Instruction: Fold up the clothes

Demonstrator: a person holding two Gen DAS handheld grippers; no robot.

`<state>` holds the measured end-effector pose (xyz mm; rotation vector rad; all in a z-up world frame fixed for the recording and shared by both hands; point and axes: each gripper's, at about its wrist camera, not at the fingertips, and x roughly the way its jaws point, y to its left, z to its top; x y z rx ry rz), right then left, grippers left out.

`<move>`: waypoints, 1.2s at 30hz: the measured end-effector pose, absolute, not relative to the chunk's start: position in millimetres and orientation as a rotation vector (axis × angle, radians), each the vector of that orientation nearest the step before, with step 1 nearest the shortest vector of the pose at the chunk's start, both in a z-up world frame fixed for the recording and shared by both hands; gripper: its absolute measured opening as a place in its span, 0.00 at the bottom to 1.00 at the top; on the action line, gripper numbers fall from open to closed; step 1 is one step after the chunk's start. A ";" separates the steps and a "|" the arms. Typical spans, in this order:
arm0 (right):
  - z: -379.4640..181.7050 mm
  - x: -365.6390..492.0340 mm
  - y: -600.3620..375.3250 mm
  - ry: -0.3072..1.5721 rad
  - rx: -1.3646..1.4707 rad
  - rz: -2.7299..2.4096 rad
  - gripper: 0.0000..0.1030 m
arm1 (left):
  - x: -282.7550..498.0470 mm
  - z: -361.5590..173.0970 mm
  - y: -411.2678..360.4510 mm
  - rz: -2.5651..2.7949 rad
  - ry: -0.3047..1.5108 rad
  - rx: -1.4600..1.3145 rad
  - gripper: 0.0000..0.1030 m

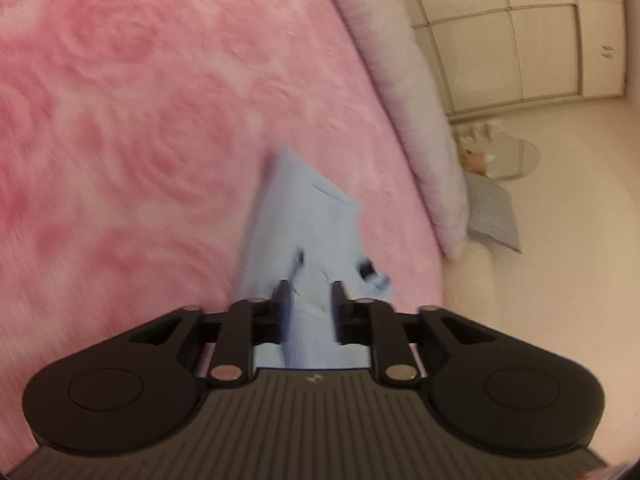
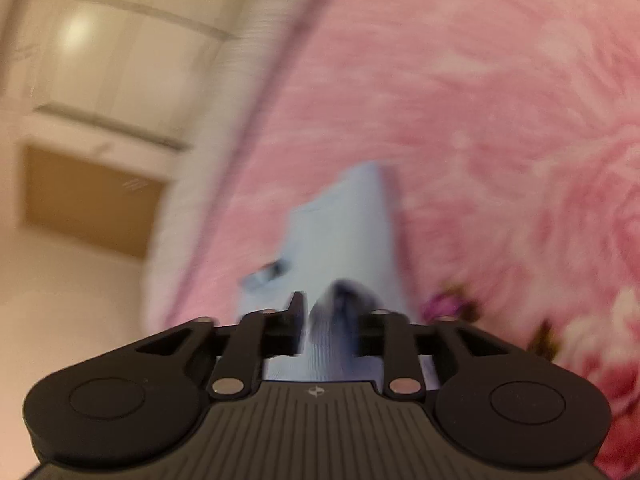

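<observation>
1. Pale-blue garment runs toward 12 o'clock over the pink floral blanket on our bed.
2. Our left hand-held gripper pinches its near edge.
3. Our right hand-held gripper clamps it too.
4. Open blanket spreads from 9 to 12 o'clock in the left view; the bed edge lies at 2.

Left wrist view: garment ran forward from between the fingers of the left gripper, lying over the blanket, which spread ahead and to the gripper's left; bed edge lay to the right, with floor and wardrobe beyond it. Right wrist view: the garment likewise extended ahead from between the fingers of the right gripper, blanket ahead and right, bed edge, floor and wardrobe to the left.
</observation>
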<state>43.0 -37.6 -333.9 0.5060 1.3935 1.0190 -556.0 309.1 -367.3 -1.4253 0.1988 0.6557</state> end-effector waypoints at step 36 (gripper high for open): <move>-306.5 -8.6 29.6 0.931 -0.334 1.366 0.36 | -457.9 -347.6 308.8 0.454 0.595 -0.719 0.02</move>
